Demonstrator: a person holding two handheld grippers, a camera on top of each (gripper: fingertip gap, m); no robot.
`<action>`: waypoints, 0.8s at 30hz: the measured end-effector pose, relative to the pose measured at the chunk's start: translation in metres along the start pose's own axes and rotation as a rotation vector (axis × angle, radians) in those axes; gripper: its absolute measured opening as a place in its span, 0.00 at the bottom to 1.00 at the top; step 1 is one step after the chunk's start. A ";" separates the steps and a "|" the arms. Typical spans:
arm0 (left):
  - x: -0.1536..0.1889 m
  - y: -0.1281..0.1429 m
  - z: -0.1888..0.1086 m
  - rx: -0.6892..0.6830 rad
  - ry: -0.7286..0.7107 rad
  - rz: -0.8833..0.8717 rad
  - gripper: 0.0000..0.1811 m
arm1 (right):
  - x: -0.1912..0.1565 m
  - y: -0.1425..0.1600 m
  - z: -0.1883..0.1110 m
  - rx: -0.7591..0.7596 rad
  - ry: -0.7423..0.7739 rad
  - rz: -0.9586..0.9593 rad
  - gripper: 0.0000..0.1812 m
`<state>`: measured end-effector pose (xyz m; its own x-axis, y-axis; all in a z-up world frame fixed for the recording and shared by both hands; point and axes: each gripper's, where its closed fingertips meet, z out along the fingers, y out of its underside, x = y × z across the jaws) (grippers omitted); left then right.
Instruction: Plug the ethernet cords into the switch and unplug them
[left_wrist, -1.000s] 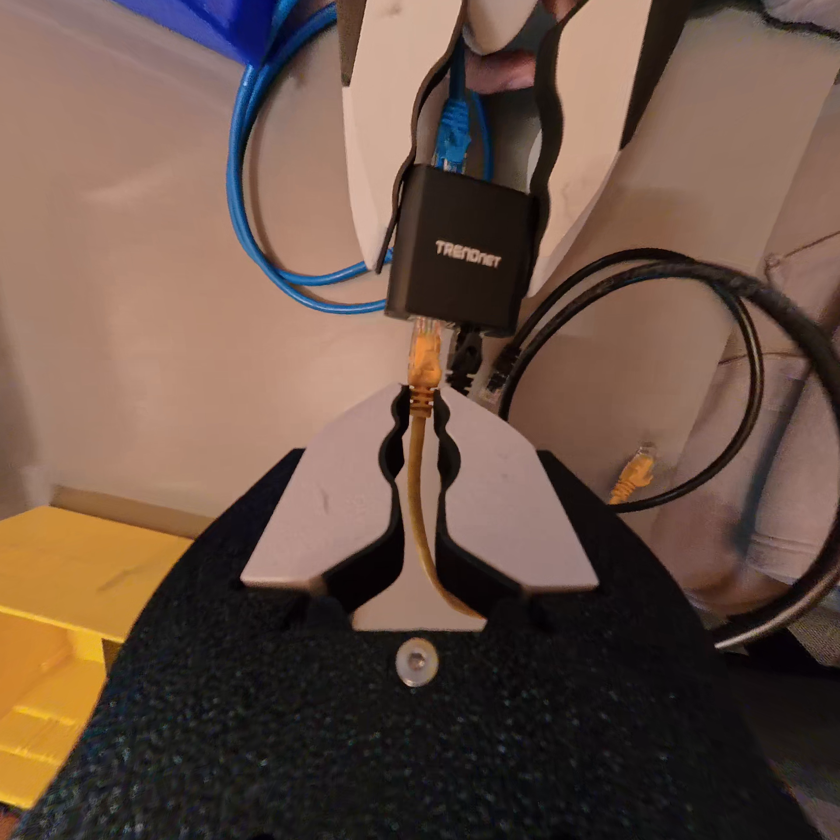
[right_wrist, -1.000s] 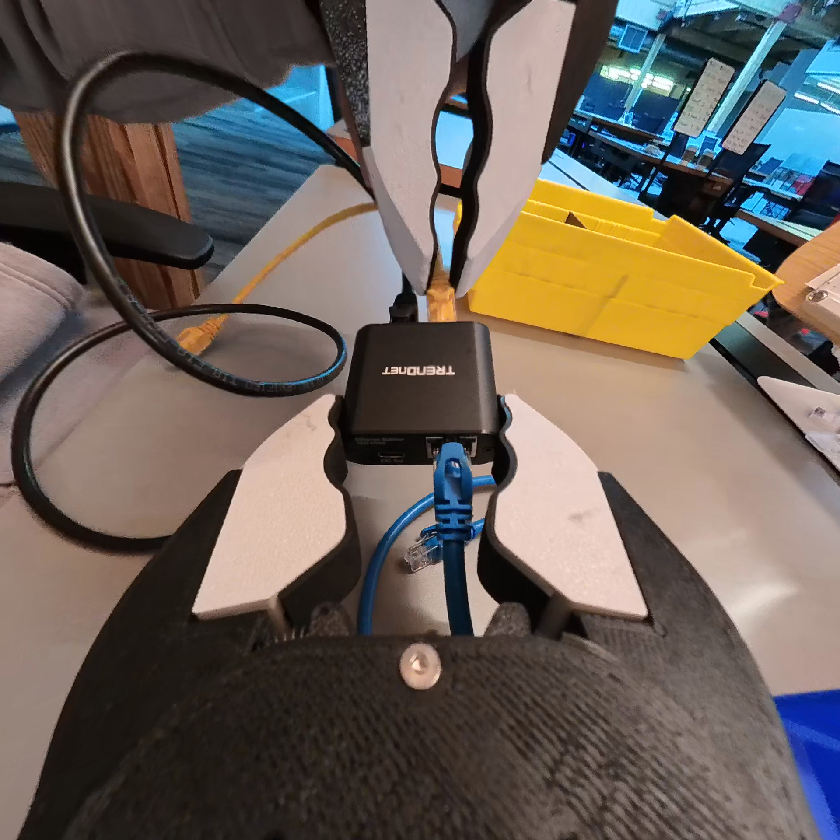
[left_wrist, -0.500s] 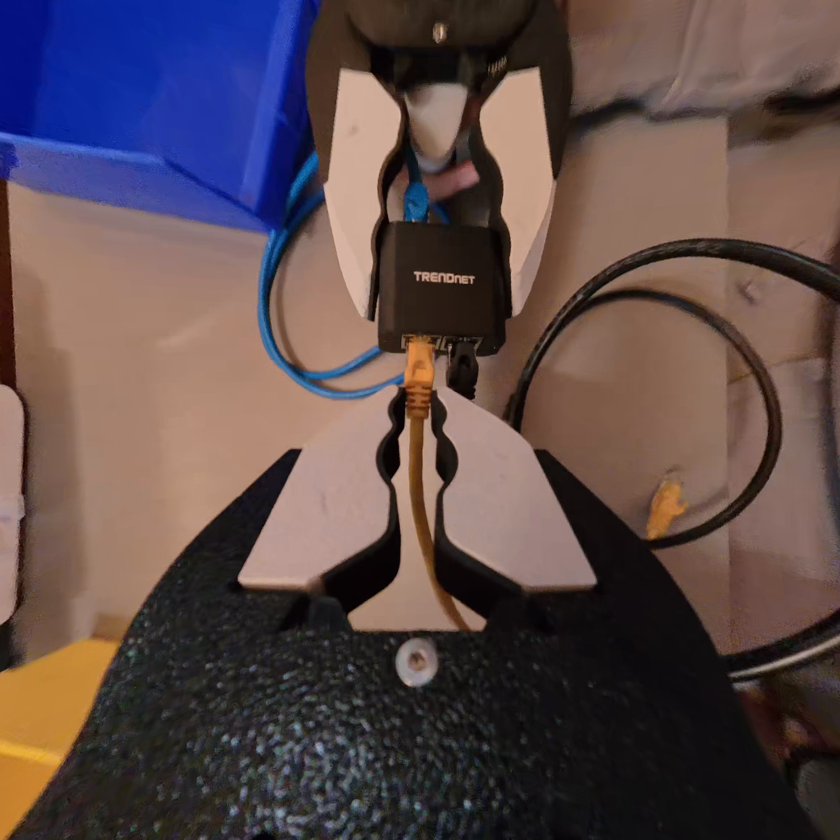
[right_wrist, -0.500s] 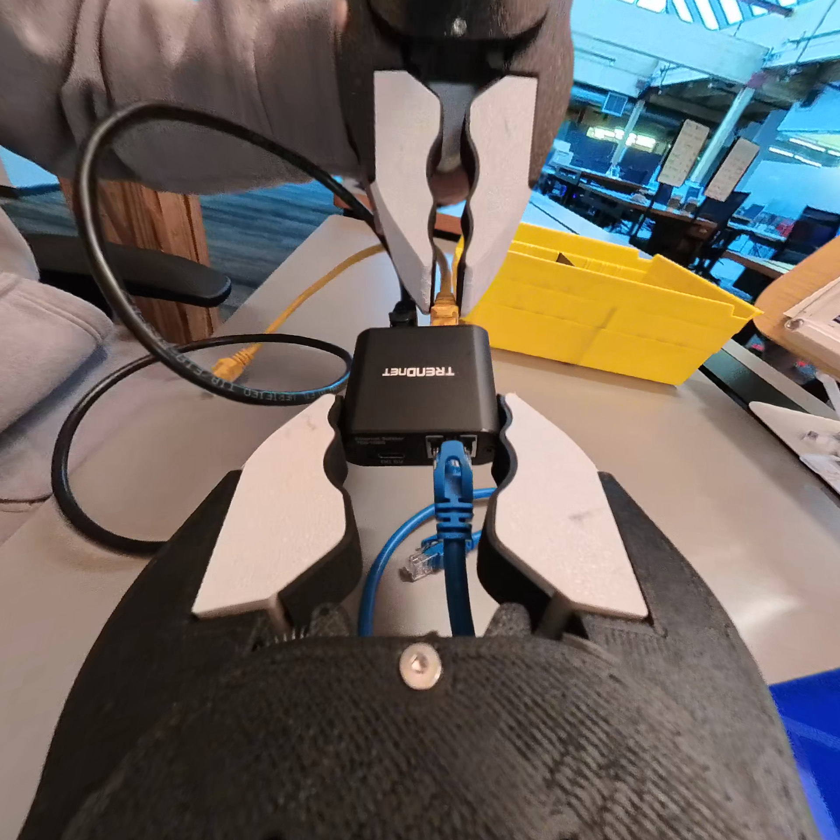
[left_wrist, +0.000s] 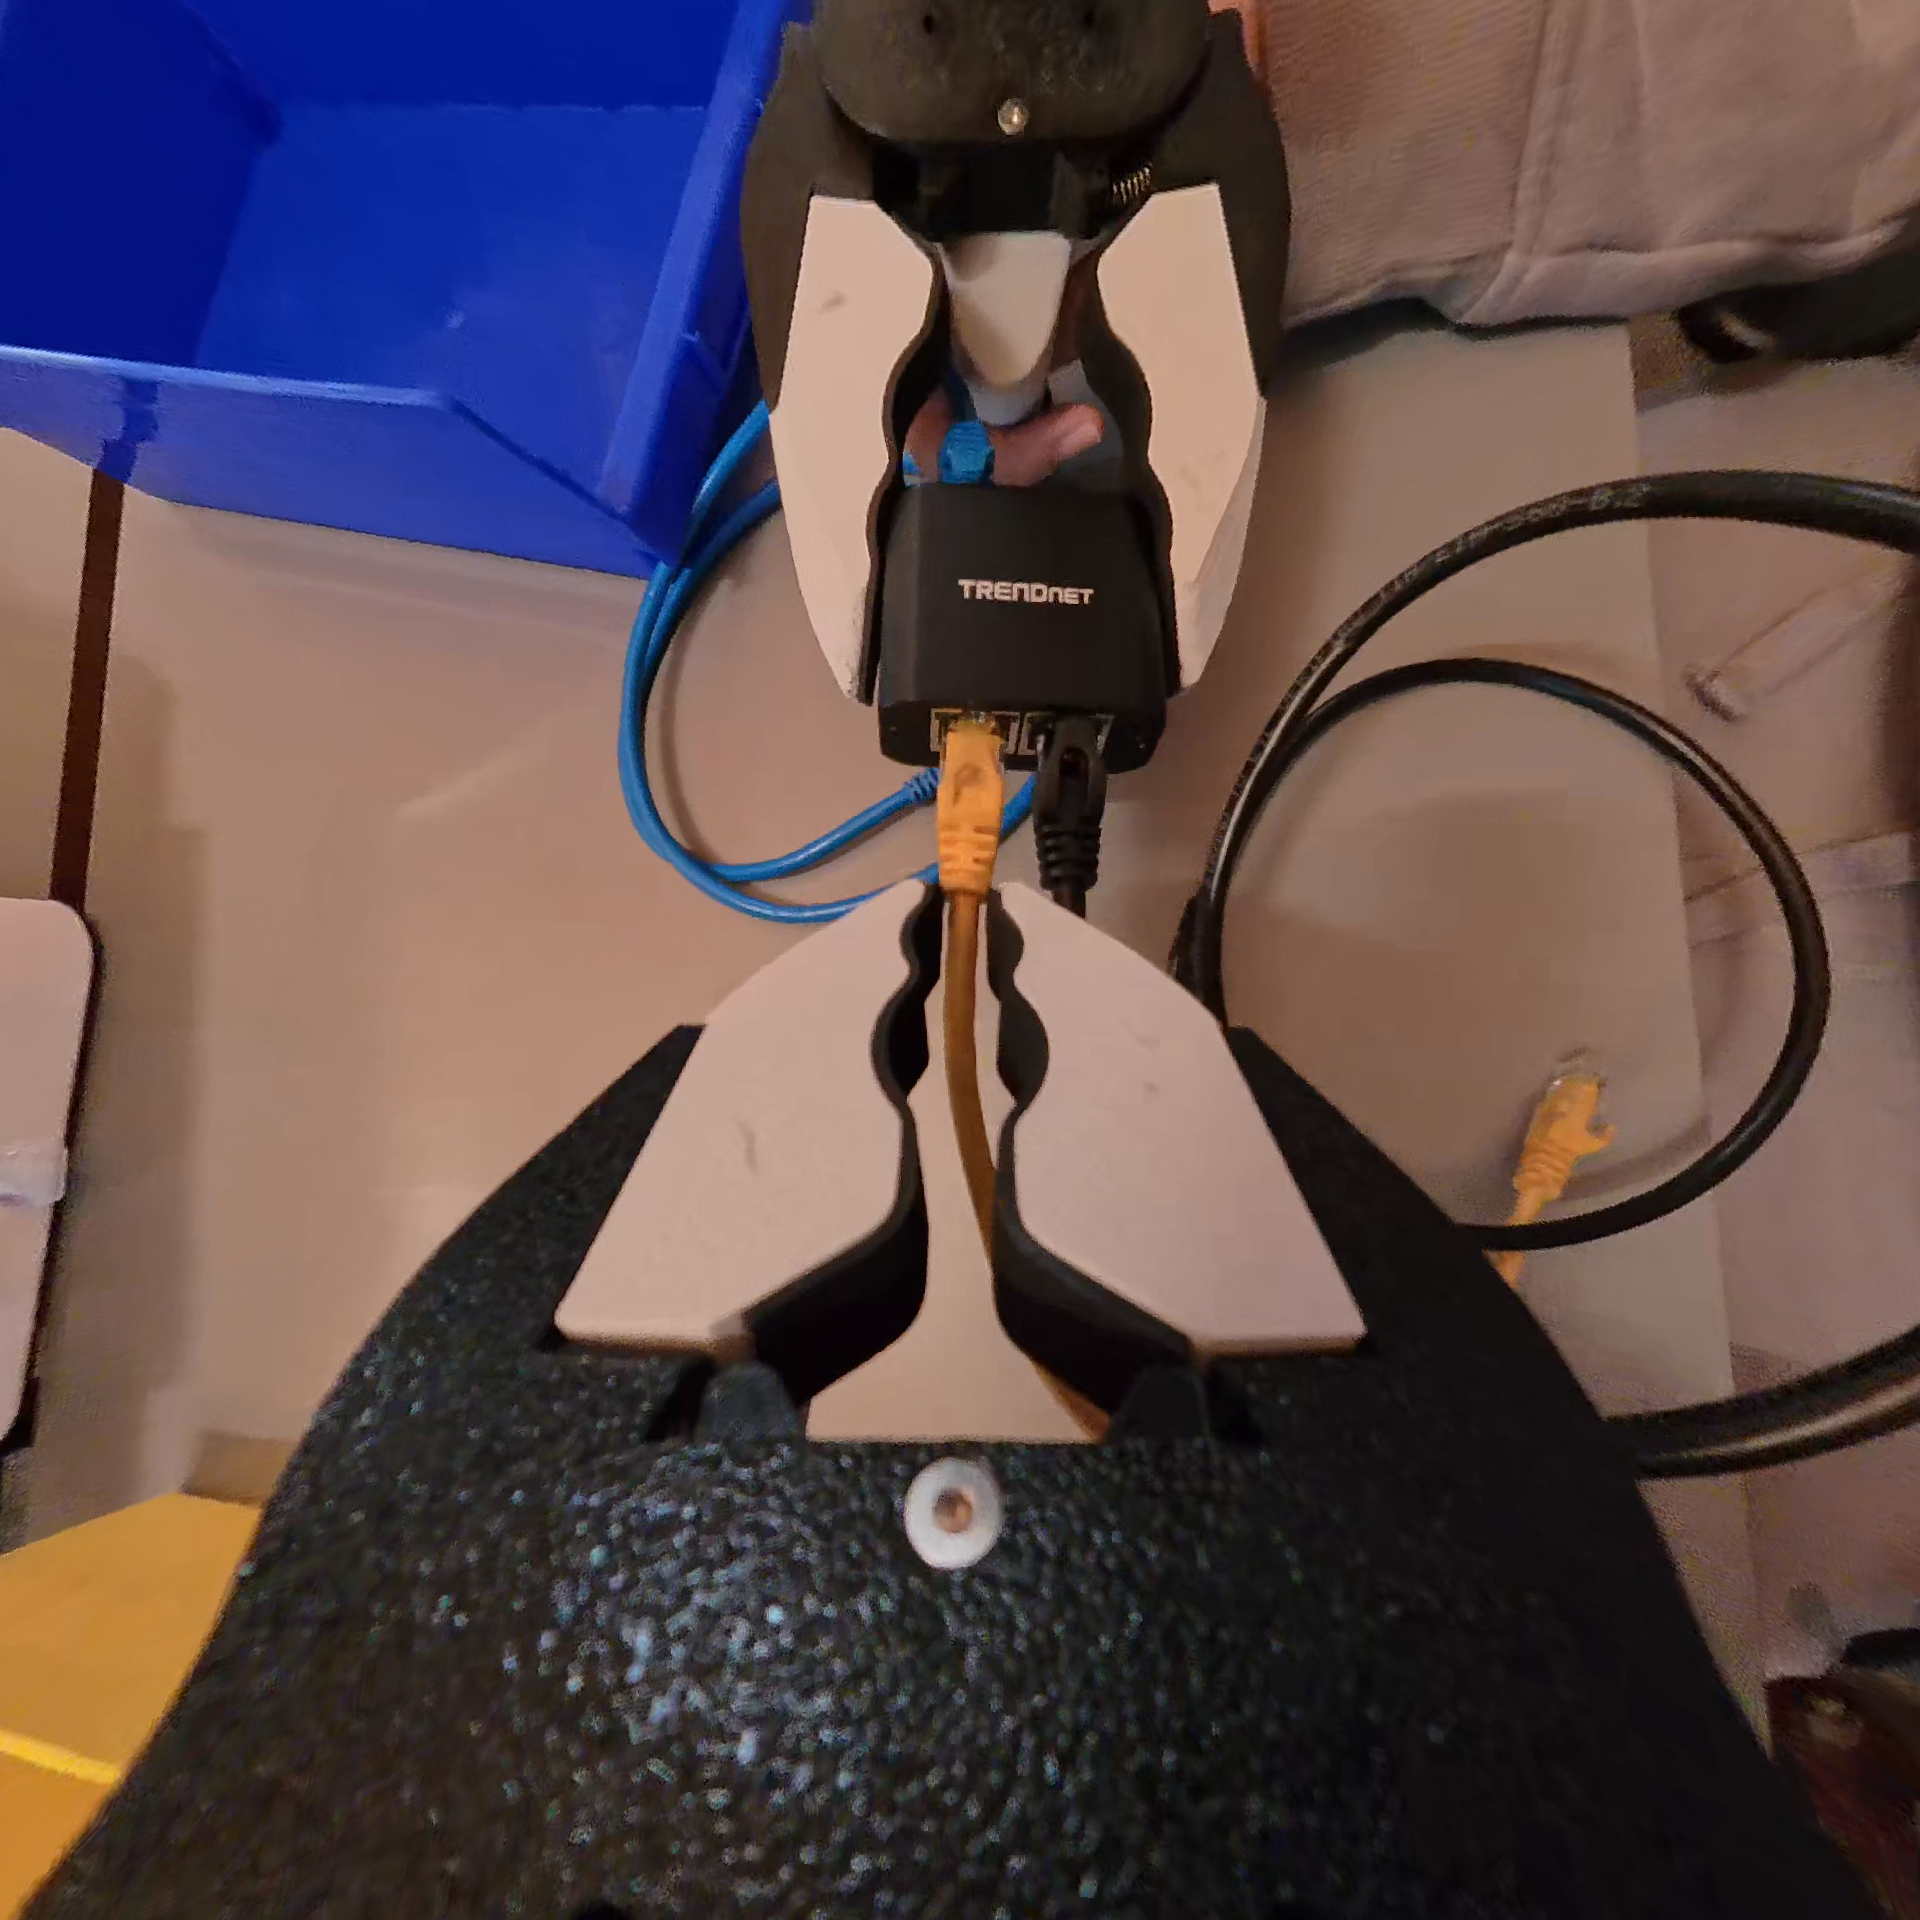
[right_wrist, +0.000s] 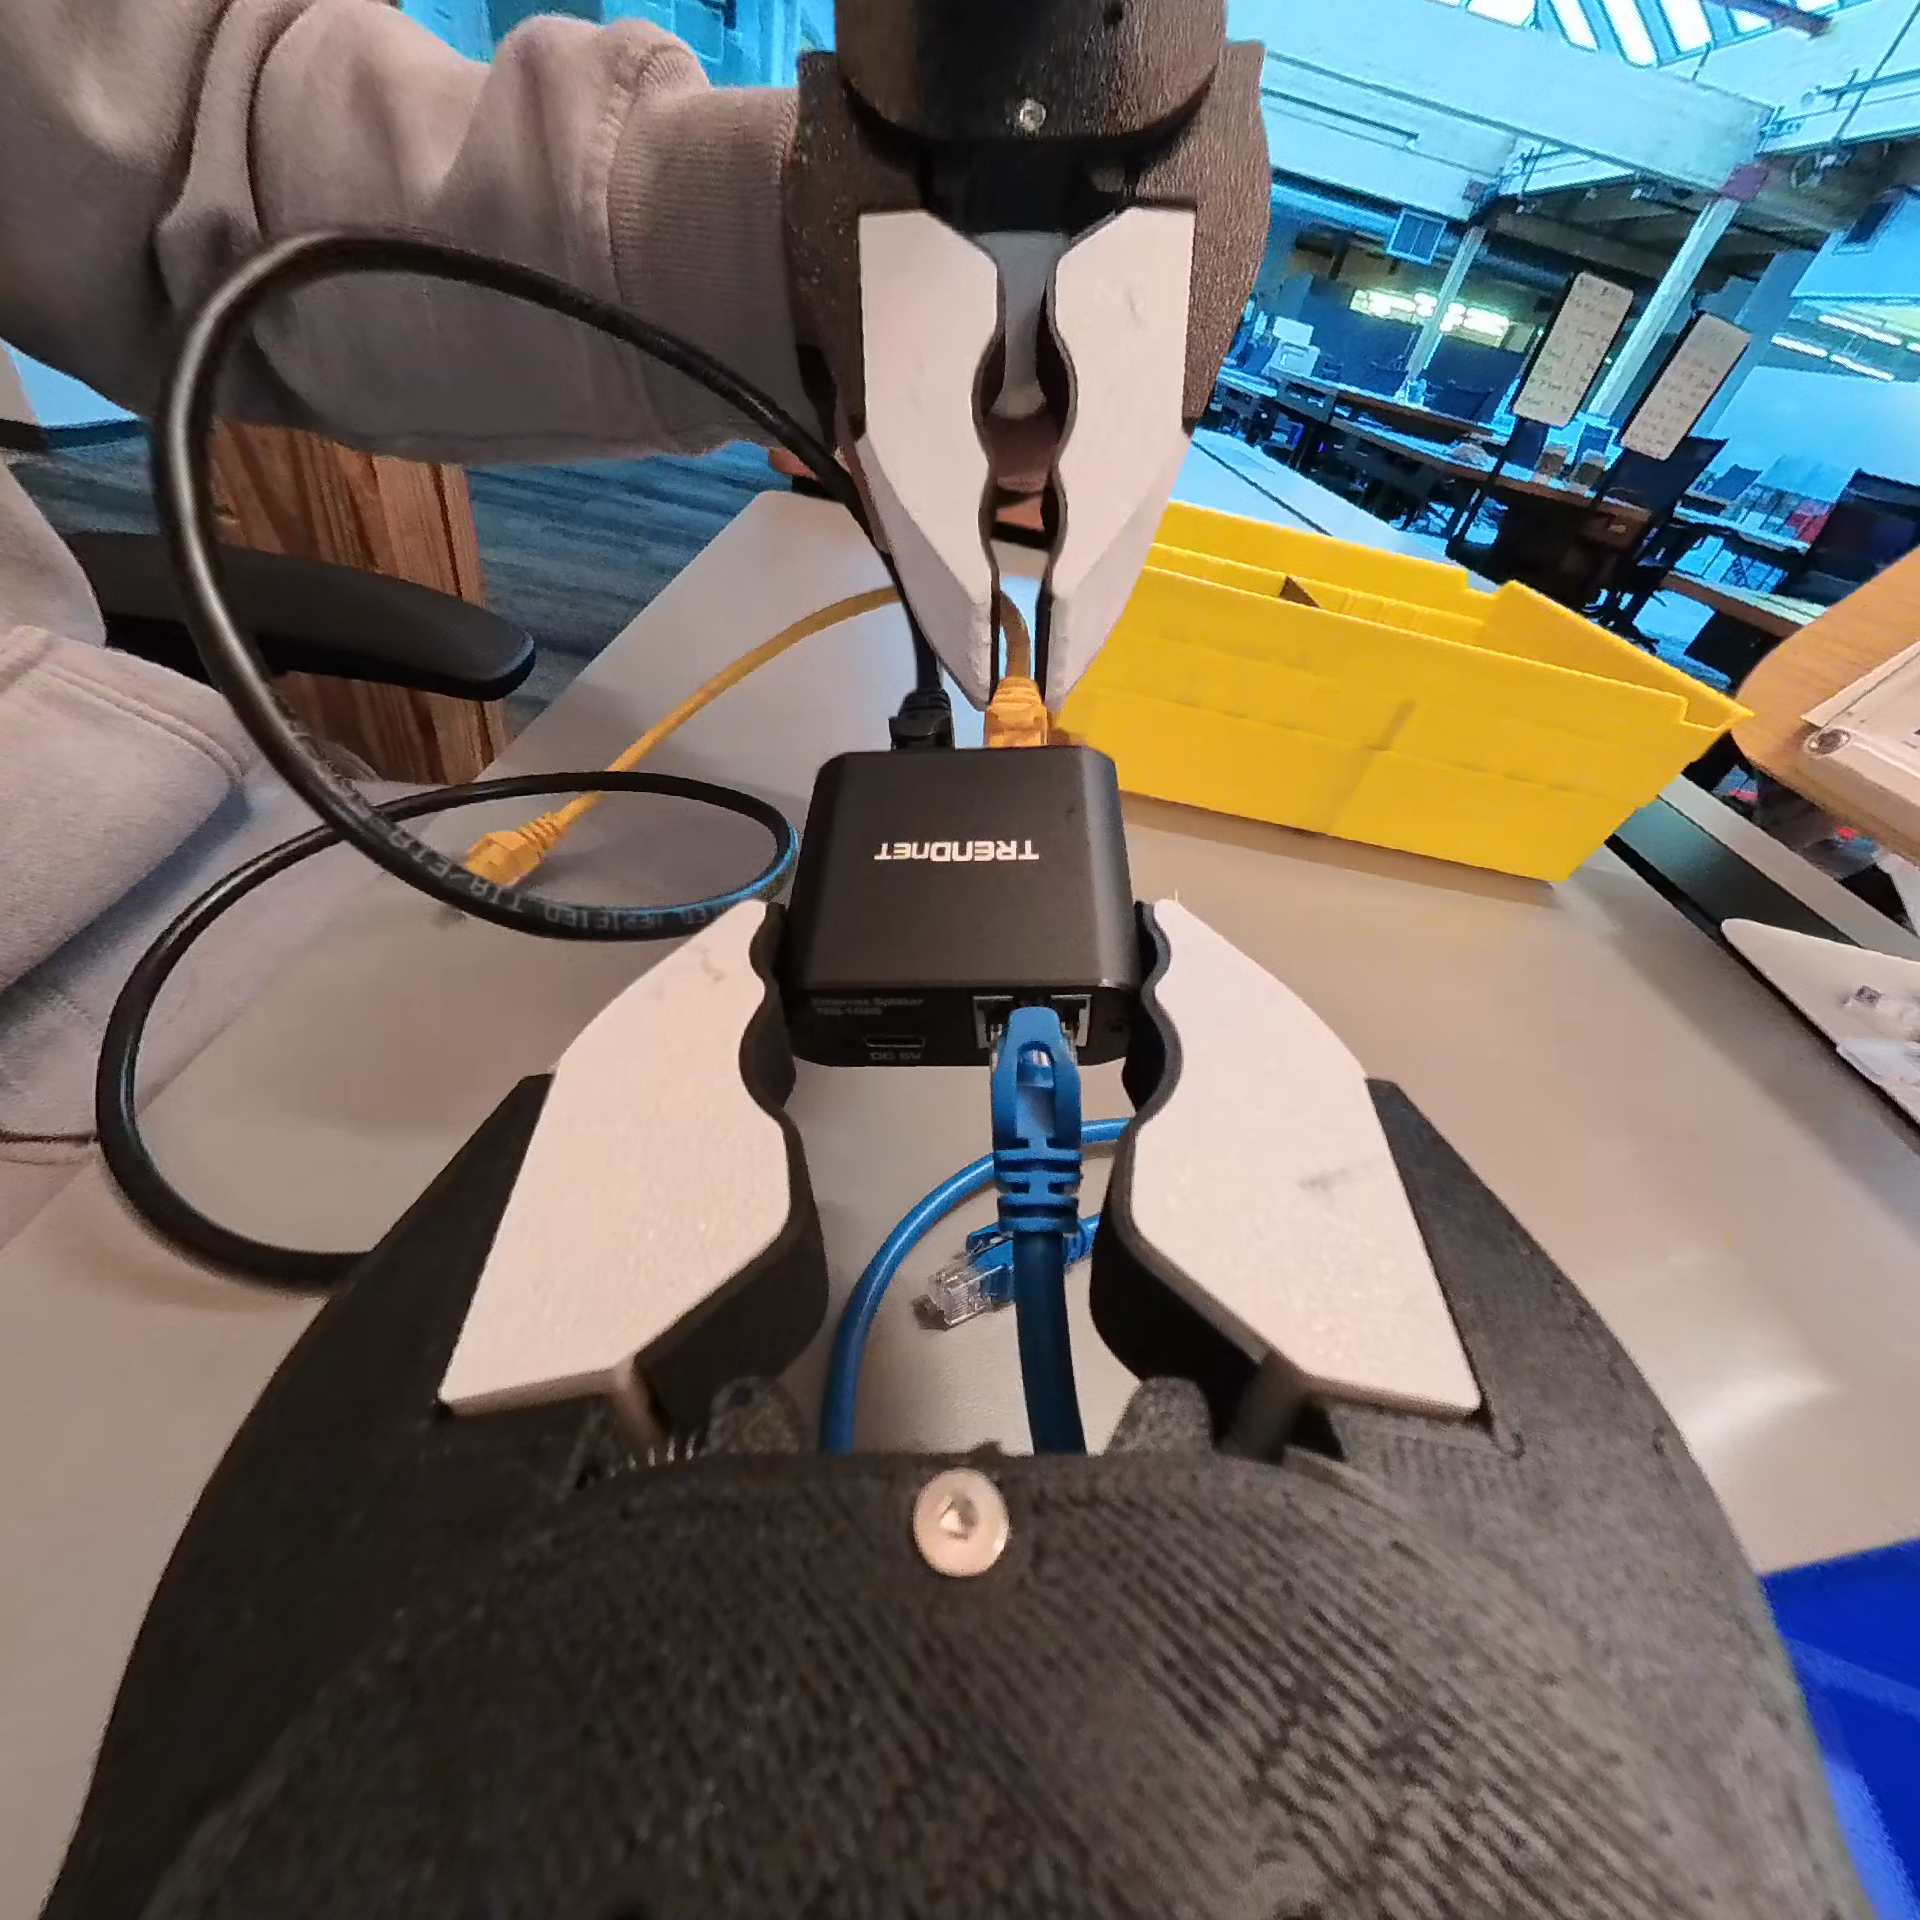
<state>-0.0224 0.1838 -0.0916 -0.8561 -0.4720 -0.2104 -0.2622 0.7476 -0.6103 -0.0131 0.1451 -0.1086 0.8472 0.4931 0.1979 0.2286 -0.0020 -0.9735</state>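
A small black switch (left_wrist: 1023, 623) lies on the grey table, and my right gripper (right_wrist: 961, 914) is shut on its two sides. A blue cord's plug (right_wrist: 1034, 1122) sits in a port on the side facing my right gripper. On the far side a yellow plug (left_wrist: 968, 800) and a black plug (left_wrist: 1068, 821) sit in two ports next to each other. My left gripper (left_wrist: 961, 904) is closed around the yellow cord just behind its plug. It also shows in the right wrist view (right_wrist: 1018, 675).
A blue bin (left_wrist: 364, 260) stands beyond the switch on the left. A yellow bin (right_wrist: 1351, 707) stands behind the switch in the right wrist view. The black cable (left_wrist: 1766, 935) loops on the table around the yellow cord's free plug (left_wrist: 1558, 1143). A person's grey sleeve (right_wrist: 468, 260) is nearby. Across from one pair of fingers to the other is roughly 5 cm.
The yellow plug has gone fully into the switch port. My left gripper has drawn back a little along the yellow cord. My right gripper still holds the switch.
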 end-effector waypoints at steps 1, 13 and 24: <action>0.001 0.001 0.001 -0.018 -0.006 0.013 0.04 | -0.001 0.001 0.001 -0.011 -0.004 -0.003 0.35; 0.006 0.002 -0.004 0.112 -0.035 -0.036 0.03 | -0.002 -0.008 0.000 0.056 0.001 -0.015 0.35; -0.016 0.100 -0.105 0.599 -0.542 -0.467 0.21 | 0.002 -0.092 0.001 0.180 0.133 -0.209 0.35</action>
<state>-0.0815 0.3155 -0.0685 -0.3580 -0.9303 -0.0796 -0.1248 0.1321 -0.9833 -0.0332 0.1469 -0.0192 0.8488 0.3483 0.3977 0.3261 0.2472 -0.9125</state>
